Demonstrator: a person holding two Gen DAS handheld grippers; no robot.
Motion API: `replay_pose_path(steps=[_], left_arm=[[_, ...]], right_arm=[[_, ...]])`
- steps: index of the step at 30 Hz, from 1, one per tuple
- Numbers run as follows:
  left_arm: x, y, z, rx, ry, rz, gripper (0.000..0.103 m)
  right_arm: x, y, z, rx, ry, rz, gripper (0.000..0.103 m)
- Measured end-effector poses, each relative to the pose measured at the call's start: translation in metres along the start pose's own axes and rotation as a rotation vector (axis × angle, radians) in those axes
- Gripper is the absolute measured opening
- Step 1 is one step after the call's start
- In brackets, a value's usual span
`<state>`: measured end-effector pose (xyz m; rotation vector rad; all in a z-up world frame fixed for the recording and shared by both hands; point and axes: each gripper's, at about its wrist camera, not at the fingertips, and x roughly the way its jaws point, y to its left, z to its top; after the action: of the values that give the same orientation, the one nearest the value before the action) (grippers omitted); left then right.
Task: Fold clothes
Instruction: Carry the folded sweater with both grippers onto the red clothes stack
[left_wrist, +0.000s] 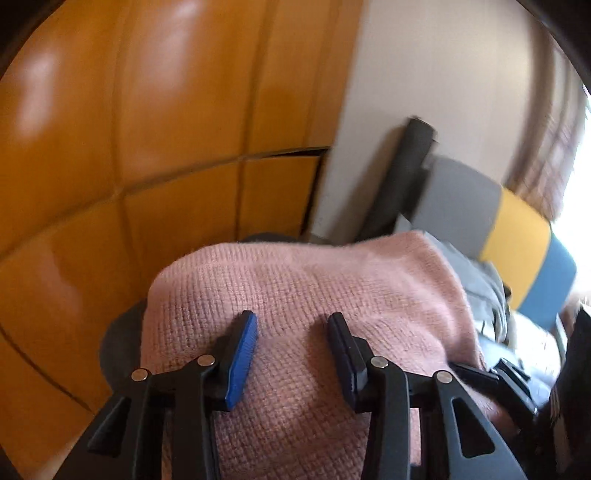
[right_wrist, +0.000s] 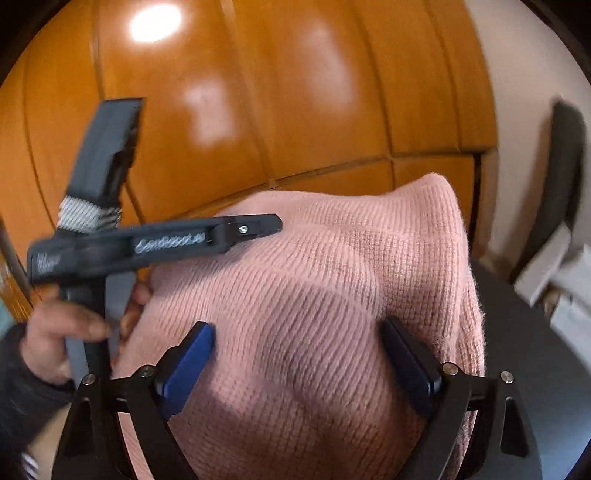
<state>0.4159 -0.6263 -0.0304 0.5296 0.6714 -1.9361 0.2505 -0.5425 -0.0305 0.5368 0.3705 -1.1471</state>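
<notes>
Left wrist view: one pink knit garment (left_wrist: 295, 295) lies bunched under the left tongs (left_wrist: 291, 325), whose two blue-padded fingers (left_wrist: 242, 354) stand apart with the knit showing in the gap; they rest over the cloth and pinch nothing. The garment's long axis runs from the camera away toward the orange wooden panels (left_wrist: 147, 129), its far edge a rounded fold. It sits on a dark round tabletop (left_wrist: 118, 343) whose rim shows at the left. Behind, to the right, is one chair with a grey, yellow and blue back (left_wrist: 517, 236).

In the right wrist view the same garment (right_wrist: 314, 295) fills the middle, its ribs running crosswise and its far right corner (right_wrist: 439, 192) rising to a peak toward the panels (right_wrist: 277, 92). The right tongs (right_wrist: 299, 339) are spread wide, one finger on each side of a hump of knit, not closed on it. At the left a hand (right_wrist: 62, 332) holds the handle of the left tongs' body (right_wrist: 155, 240), which reaches over the garment's far left edge. The tabletop (right_wrist: 535, 332) shows at the right.
</notes>
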Motion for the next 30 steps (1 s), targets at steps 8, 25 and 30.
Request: replay_pose_path(steps=[8, 25, 30], left_arm=[[-0.059, 0.01, -0.015, 0.013, -0.063, -0.06, 0.043], [-0.153, -0.056, -0.056, 0.073, -0.183, 0.191, 0.066], [-0.199, -0.08, -0.118, 0.097, -0.26, 0.232, 0.066]], right_arm=[[0.008, 0.027, 0.003, -0.084, -0.047, -0.041, 0.094], [-0.138, 0.058, -0.074, 0.085, -0.148, -0.266, 0.099], [-0.184, 0.078, -0.107, 0.14, -0.23, -0.396, 0.103]])
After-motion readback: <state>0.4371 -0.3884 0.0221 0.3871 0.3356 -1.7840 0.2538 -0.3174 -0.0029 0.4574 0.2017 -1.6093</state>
